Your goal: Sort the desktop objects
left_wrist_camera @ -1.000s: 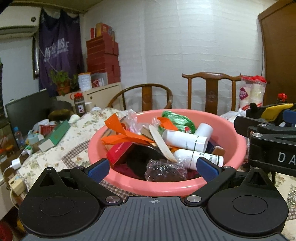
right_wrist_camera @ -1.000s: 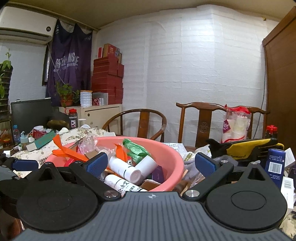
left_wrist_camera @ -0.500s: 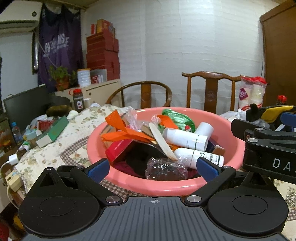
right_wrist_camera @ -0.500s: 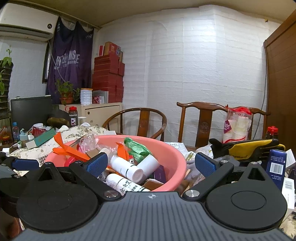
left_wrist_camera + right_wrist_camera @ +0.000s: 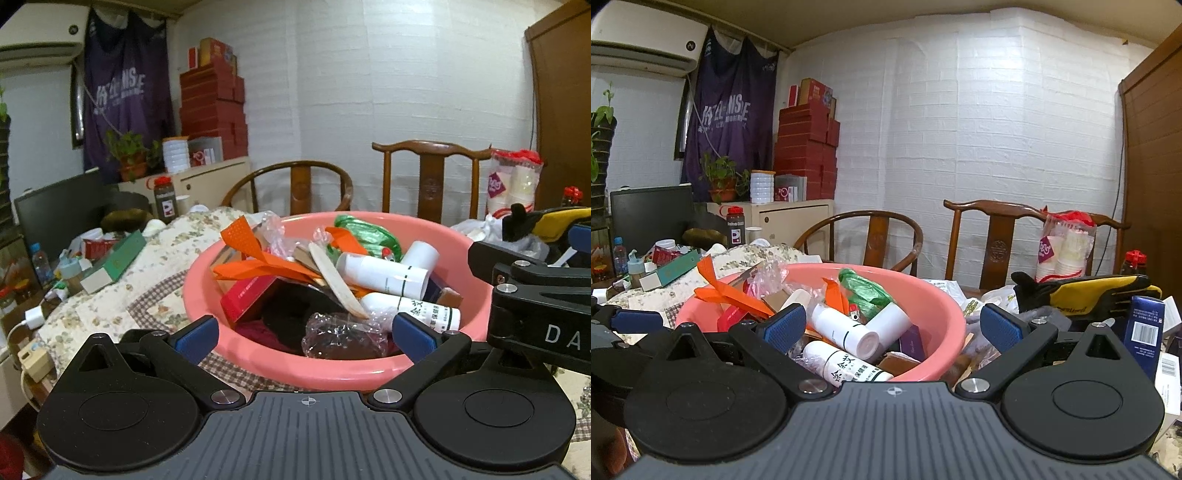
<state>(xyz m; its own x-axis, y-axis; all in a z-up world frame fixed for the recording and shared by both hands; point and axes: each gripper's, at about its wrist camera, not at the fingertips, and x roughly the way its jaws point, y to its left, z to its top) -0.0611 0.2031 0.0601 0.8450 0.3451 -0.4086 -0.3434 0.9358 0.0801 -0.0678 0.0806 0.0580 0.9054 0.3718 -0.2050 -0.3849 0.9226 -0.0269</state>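
A pink basin (image 5: 207,280) full of clutter stands on the quilted table; it also shows in the right wrist view (image 5: 945,317). Inside lie white bottles (image 5: 384,271), orange plastic strips (image 5: 255,264), a red box (image 5: 247,297), a green bag (image 5: 369,230), a wooden spatula (image 5: 334,275) and crumpled clear plastic (image 5: 343,341). My left gripper (image 5: 304,334) is open and empty, just in front of the basin's near rim. My right gripper (image 5: 894,326) is open and empty, over the basin's right rim, with white bottles (image 5: 844,330) between its fingers.
A green box (image 5: 114,264), small bottles and a charger lie on the table at left. A yellow-black glove (image 5: 1086,295), a blue carton (image 5: 1147,325) and a bag of paper cups (image 5: 1063,249) sit at right. Two wooden chairs (image 5: 424,177) stand behind.
Both grippers have risen a little and shifted slightly; the basin sits a bit lower in view. Nothing was grasped or released.
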